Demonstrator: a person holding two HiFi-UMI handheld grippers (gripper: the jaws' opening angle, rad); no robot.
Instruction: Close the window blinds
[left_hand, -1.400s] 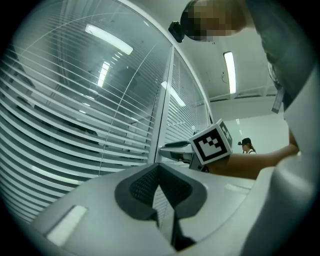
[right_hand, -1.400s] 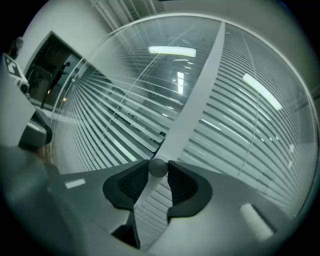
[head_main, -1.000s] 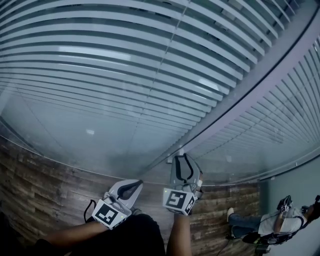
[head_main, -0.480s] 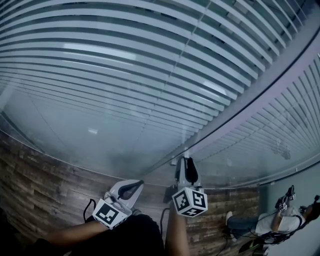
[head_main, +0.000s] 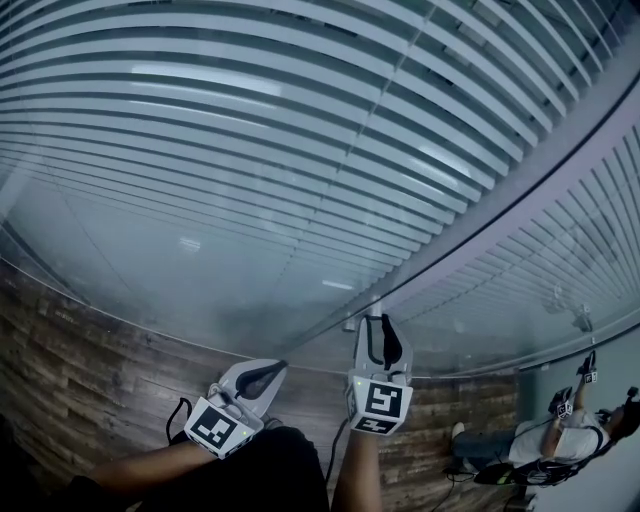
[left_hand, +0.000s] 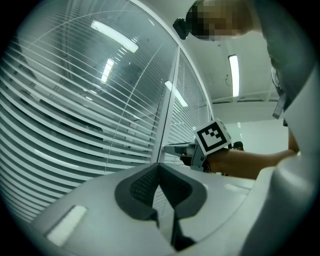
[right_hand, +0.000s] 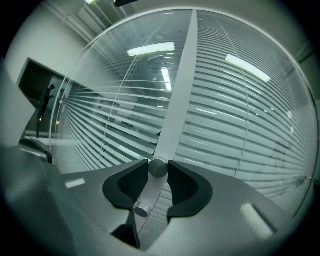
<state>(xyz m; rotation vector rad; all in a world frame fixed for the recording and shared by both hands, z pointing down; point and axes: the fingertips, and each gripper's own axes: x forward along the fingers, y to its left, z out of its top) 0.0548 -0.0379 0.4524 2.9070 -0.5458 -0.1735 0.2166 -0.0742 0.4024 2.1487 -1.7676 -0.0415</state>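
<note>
Blinds (head_main: 250, 150) hang sealed behind glass beside the frame post (right_hand: 176, 95); the small control knob (right_hand: 158, 168) on that post, likely stiff and slick, is the hold. Right gripper (head_main: 377, 330) jaws, just closing, pinch it; left gripper (left_hand: 160, 167) jaws meet, empty.

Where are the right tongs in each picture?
Head view: right tongs bottom middle, below the white window post.
Left gripper view: middle right, pointing at that post.
Right gripper view: bottom middle, jaws just closing on the blind's rod, post behind.
Shared landmark: the post.
</note>
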